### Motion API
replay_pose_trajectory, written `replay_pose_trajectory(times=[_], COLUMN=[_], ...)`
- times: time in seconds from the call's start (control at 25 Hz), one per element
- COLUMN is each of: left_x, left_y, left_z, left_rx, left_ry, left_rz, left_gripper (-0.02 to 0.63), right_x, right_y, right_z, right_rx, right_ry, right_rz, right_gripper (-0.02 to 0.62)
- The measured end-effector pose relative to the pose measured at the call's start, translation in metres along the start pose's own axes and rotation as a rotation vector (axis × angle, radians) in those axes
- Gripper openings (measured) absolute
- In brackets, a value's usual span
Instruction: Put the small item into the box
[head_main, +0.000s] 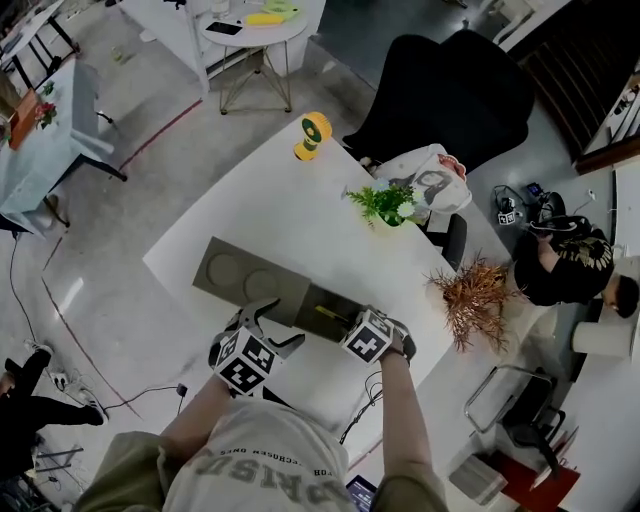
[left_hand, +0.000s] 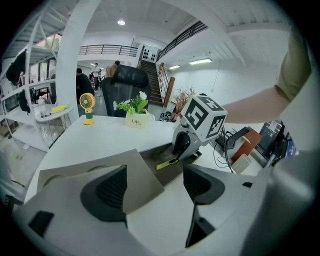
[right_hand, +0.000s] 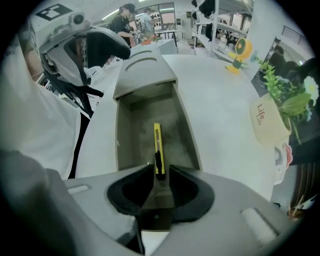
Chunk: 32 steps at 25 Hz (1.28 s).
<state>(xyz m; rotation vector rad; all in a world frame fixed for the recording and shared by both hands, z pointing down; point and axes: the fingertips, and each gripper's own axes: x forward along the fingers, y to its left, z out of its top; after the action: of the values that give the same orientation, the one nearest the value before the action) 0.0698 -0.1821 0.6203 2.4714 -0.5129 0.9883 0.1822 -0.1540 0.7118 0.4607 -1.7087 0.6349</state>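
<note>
the yellow utility knife is pinched by its near end in the right gripper, whose jaws are closed down to a narrow gap on it. it's held nose-down inside the open compartment of the grey box, and as far as can be judged it hasn't been laid flat on the bottom yet. the left gripper is spread wide with nothing clamped. only a corner of the grey lid is seen lying under and between its jaws, so neither box nor lid is really being steadied. what could go wrong, probably: if the knife is let go while tilted like this, it could be left propped against the wall or rim instead of lying flat. if the gripper is pulled back at an angle, the knife might get dragged out with it. the box could also be shoved along the white table if its rim gets bumped, since it isn't pinned by anything. as for writing, "life" can be read on the cream plant pot, with a smaller line under it that's too tiny to be made out. some lettering is seen upside down on the person's shirt, but it can't be read with any confidence.
</note>
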Motion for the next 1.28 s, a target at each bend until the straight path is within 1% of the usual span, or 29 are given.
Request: replay_pose_trajectory(times=[0.08,0.16,0.28,0.44,0.56,0.64,0.76,0.88,0.96,1.0,1.12,1.2,1.24,1.28], left_x=[-0.001,-0.003,-0.006,-0.011,-0.015,-0.019,-0.028,-0.039,-0.047,-0.051,-0.069,-0.081,-0.087,-0.092], left_y=[0.0,0.0,0.003,0.004,0.003,0.0,-0.004,-0.013,-0.019,-0.021,-0.022,-0.023,-0.024,-0.025], left_z=[0.002,0.005,0.014,0.03,0.044,0.054,0.073,0.093,0.107,0.114,0.136,0.148,0.152,0.156], left_rx=[-0.004,-0.008,-0.012,-0.014,-0.004,-0.003,0.002,0.012,0.018,0.02,0.031,0.052,0.065,0.077], left_ry=[-0.006,-0.017,-0.043,-0.088,-0.119,-0.145,-0.214,-0.297,-0.355,-0.387,-0.51,-0.589,-0.62,-0.647], left_rz=[0.001,0.003,0.004,0.007,0.008,0.005,0.003,0.003,0.003,0.006,0.045,0.08,0.094,0.106], left_gripper=[0.337,0.337,0.337,0.337,0.337,0.336,0.336,0.336,0.336,0.336,0.336,0.333,0.314,0.268], right_x=[-0.009,-0.021,-0.045,-0.083,-0.12,-0.147,-0.186,-0.221,-0.241,-0.25,-0.273,-0.286,-0.294,-0.302], right_y=[-0.003,-0.002,-0.001,-0.002,-0.003,-0.003,0.0,0.01,0.016,0.02,0.03,0.036,0.038,0.04], right_z=[0.002,0.005,0.01,0.011,0.011,0.01,0.008,0.006,0.005,0.005,0.008,0.012,0.014,0.017], right_rx=[0.02,0.061,0.16,0.306,0.4,0.446,0.501,0.552,0.578,0.579,0.531,0.513,0.516,0.525], right_ry=[-0.049,-0.123,-0.265,-0.471,-0.651,-0.782,-0.966,-1.119,-1.189,-1.208,-1.219,-1.237,-1.267,-1.301], right_rz=[-0.035,-0.059,-0.106,-0.209,-0.316,-0.413,-0.567,-0.678,-0.746,-0.785,-0.914,-0.976,-0.995,-1.007], right_gripper=[0.086,0.086,0.086,0.086,0.086,0.086,0.086,0.086,0.086,0.086,0.086,0.086,0.084,0.083])
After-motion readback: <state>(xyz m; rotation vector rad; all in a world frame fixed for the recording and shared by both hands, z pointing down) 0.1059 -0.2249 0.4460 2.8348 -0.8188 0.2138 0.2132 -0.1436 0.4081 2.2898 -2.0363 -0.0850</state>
